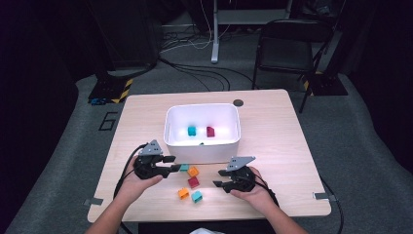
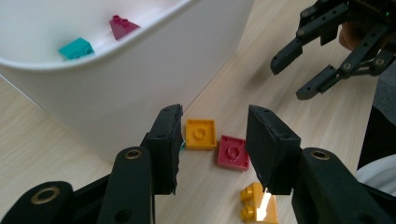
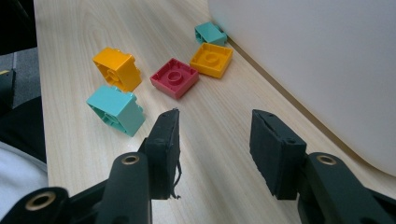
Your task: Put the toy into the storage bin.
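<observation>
While both sets of jaws stand open and empty, left gripper [image 1: 171,164] by yellow brick [image 2: 201,134], right gripper [image 1: 217,178] near.

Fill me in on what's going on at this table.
A person holds a gripper in each hand and appears to be sorting toy bricks into the white bin. A teal brick and a dark red brick already lie inside. Five more bricks lie on the table in front of the bin. The left gripper, jaws open and empty, hangs over the yellow brick and the red brick. The right gripper is open and empty beside the pile.
</observation>
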`<control>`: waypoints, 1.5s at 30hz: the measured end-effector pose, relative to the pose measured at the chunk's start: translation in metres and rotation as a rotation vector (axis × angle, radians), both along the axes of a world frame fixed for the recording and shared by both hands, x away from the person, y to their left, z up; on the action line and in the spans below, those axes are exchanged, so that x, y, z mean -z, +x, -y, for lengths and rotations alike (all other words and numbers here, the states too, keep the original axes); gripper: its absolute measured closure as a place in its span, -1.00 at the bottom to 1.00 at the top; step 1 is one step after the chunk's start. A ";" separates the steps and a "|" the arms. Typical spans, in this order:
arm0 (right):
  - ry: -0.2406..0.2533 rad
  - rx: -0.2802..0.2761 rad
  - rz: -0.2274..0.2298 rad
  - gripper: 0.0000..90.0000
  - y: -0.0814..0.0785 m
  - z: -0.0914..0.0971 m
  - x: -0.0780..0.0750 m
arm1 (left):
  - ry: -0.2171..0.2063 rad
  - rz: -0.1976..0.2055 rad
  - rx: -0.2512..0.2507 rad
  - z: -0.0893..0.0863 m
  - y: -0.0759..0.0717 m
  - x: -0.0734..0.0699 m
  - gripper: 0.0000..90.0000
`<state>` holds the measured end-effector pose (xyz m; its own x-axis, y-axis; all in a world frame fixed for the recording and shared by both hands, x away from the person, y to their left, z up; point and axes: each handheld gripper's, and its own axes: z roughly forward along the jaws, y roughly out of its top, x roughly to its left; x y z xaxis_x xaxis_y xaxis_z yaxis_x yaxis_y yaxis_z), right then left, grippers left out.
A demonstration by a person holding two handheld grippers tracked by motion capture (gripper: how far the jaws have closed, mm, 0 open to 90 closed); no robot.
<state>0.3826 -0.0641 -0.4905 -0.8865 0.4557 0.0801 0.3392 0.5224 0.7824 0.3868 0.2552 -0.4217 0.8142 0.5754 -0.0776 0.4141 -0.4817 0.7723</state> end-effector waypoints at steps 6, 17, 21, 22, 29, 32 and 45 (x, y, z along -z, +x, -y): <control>-0.001 -0.006 -0.003 0.16 0.001 -0.003 0.001 | 0.007 -0.018 0.001 0.002 -0.010 0.020 0.23; -0.002 -0.012 -0.002 0.16 0.004 -0.006 0.002 | 0.019 -0.043 0.030 0.011 -0.022 0.043 0.24; -0.004 -0.012 -0.006 0.16 0.005 -0.005 0.002 | 0.013 -0.056 0.040 0.014 -0.024 0.049 0.24; -0.004 -0.012 -0.005 0.16 0.005 -0.005 0.002 | 0.014 -0.067 0.043 0.015 -0.025 0.051 0.24; -0.008 -0.011 -0.009 0.16 0.005 -0.005 0.003 | 0.016 -0.081 0.063 0.018 -0.027 0.060 0.21; -0.012 -0.015 -0.009 0.16 0.005 -0.005 0.003 | 0.014 -0.089 0.073 0.019 -0.027 0.064 0.21; -0.011 -0.018 -0.005 0.16 0.005 -0.005 0.003 | 0.074 -0.129 0.101 0.025 -0.027 0.077 0.32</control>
